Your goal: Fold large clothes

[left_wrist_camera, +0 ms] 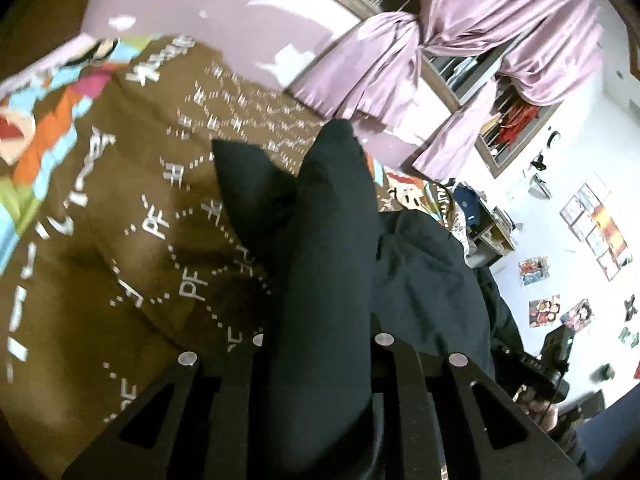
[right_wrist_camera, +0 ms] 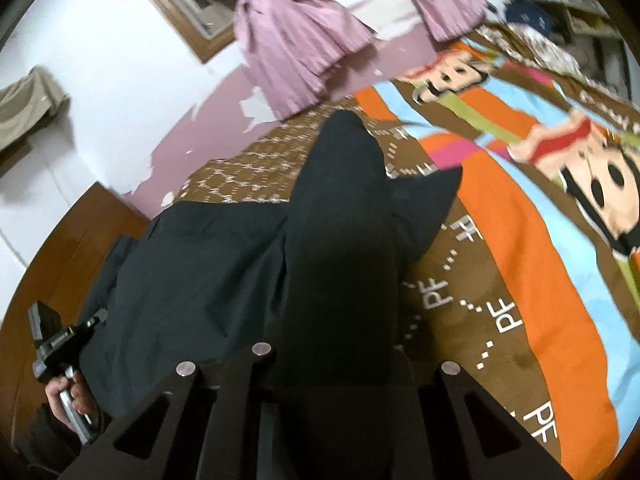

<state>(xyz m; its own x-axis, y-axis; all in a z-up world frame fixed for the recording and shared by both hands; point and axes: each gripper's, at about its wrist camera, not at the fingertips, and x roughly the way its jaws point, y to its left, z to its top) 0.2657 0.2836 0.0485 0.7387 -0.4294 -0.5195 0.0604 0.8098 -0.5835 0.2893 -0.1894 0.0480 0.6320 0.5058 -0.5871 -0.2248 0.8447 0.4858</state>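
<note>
A large black garment [left_wrist_camera: 332,240] hangs between both grippers above the bed. In the left wrist view my left gripper [left_wrist_camera: 320,344] is shut on a thick bunch of the black cloth, which rises between its fingers and hides the tips. In the right wrist view my right gripper [right_wrist_camera: 328,352] is shut on another bunch of the same black garment [right_wrist_camera: 224,272], which spreads leftward toward the other hand. The right gripper body shows at the lower right of the left view [left_wrist_camera: 548,364], and the left gripper body at the lower left of the right view [right_wrist_camera: 56,344].
A brown bedspread [left_wrist_camera: 100,240] with white lettering and colourful cartoon figures [right_wrist_camera: 560,184] covers the bed below. Pink curtains [left_wrist_camera: 460,52] hang by a wooden window frame. A wooden bed frame [right_wrist_camera: 68,248] lies at left. Posters [left_wrist_camera: 592,220] are on the white wall.
</note>
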